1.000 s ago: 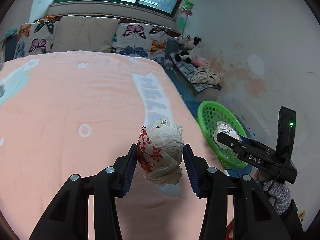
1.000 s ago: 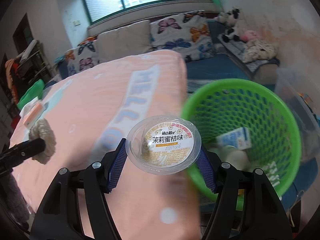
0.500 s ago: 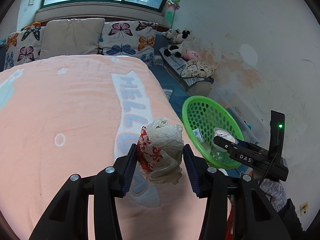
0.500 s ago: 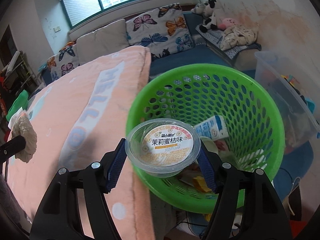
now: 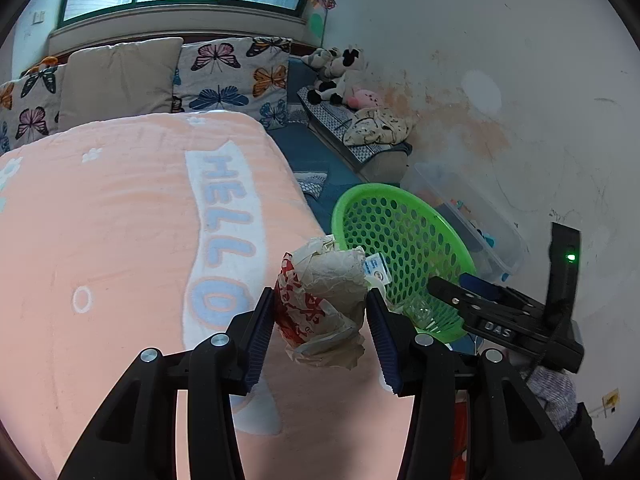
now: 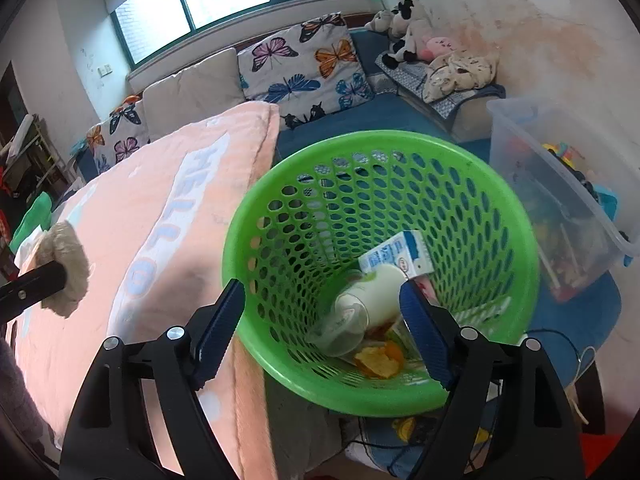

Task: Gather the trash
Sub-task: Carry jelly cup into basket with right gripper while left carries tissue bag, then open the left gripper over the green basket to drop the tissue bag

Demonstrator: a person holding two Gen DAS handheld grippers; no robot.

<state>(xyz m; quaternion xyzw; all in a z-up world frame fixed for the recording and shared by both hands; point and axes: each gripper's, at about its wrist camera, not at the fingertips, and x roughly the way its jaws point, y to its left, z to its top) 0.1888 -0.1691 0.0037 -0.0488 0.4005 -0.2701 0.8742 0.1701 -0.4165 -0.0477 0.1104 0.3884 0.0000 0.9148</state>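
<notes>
Peach blanket ends at bed edge beside green basket. Left gripper clamps crumpled wrapper over that edge. Right view: right gripper, jaws just opened wide, nothing between, above basket; plastic cup lies inside.

The far side of the crumpled wrapper is hidden, and part of the milk carton is covered by it. The clear tub contents are blurred, and the basket bottom is only partly seen.
</notes>
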